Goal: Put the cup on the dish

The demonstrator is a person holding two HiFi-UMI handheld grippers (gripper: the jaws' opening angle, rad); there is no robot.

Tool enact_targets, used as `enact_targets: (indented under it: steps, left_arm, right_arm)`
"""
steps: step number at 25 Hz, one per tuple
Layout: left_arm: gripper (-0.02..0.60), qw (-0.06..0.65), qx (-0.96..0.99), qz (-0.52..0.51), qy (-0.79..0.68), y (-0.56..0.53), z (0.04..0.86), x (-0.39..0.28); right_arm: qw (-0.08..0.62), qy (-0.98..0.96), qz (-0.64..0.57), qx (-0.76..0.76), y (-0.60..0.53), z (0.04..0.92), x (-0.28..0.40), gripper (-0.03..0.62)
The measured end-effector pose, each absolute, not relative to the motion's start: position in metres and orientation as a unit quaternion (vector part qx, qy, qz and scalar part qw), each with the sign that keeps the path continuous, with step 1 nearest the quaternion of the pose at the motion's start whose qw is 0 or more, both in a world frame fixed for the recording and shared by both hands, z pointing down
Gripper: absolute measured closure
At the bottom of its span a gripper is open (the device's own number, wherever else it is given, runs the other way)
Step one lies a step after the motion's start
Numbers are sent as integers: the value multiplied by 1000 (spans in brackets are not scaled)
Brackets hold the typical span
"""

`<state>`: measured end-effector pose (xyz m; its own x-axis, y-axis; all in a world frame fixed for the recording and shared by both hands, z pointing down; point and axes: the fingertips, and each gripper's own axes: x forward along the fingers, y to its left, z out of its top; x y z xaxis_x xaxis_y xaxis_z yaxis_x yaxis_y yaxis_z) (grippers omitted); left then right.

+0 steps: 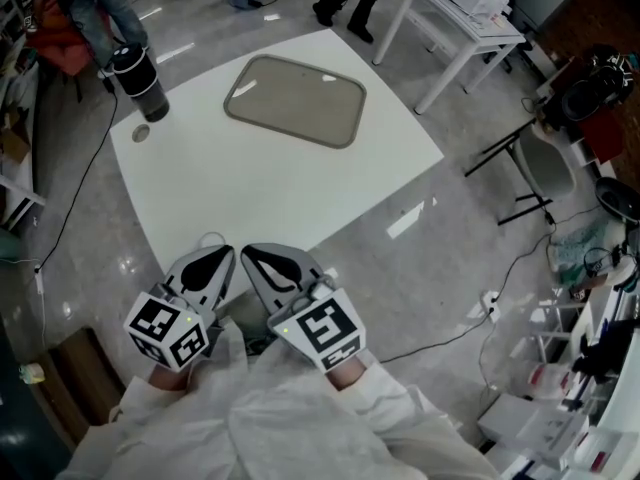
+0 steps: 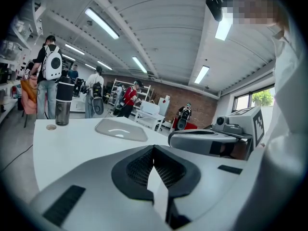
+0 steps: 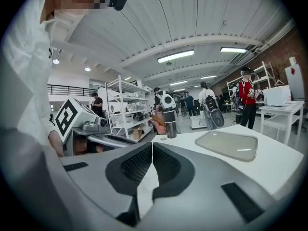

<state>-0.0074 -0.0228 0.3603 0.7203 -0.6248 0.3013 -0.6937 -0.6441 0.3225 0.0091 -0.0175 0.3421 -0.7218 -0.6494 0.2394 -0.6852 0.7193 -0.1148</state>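
Observation:
The cup (image 1: 140, 83), a dark tumbler with a black lid, stands upright at the far left corner of the white table (image 1: 250, 188). The dish (image 1: 295, 100), a grey rounded tray, lies empty at the far side. Both grippers hover side by side over the table's near edge, well short of both. My left gripper (image 1: 222, 252) is shut with nothing in it, and so is my right gripper (image 1: 248, 252). The left gripper view shows its jaws (image 2: 153, 148) meeting, with the cup (image 2: 63, 105) and dish (image 2: 120, 129) beyond. The right gripper view shows the same: closed tips (image 3: 152, 146), cup (image 3: 169, 121), dish (image 3: 231, 145).
A small round disc (image 1: 140, 134) lies on the table just in front of the cup. A white side table (image 1: 460, 18) stands at the far right. People stand beyond the far edge. Cables and a folded stand (image 1: 520, 168) are on the floor to the right.

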Motion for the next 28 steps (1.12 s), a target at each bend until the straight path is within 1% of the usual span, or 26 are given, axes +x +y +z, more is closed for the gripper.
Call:
enact_targets:
  steps: [6,14,20,24,28]
  left_arm:
    - [574,214,901,88,-367,-30,355,-28]
    - [574,233,887,83,-389,-38,360,-58]
    - [574,261,873,91,-402,-32,383,-71]
    - [574,275,869,102,-398,-24,396,-73]
    - [574,288,862,108,-402,-27,413,-83]
  right_arm:
    - [77,-920,112,367,-28,336,-1,580]
    - [83,-924,119,355,-30,337,-19,579]
    - [99,-928,117,341,-26,350,-27,579]
    - [102,-927,142,333,-22,365,-33,579]
    - [122,-926,154,323,-21,386,-42,579]
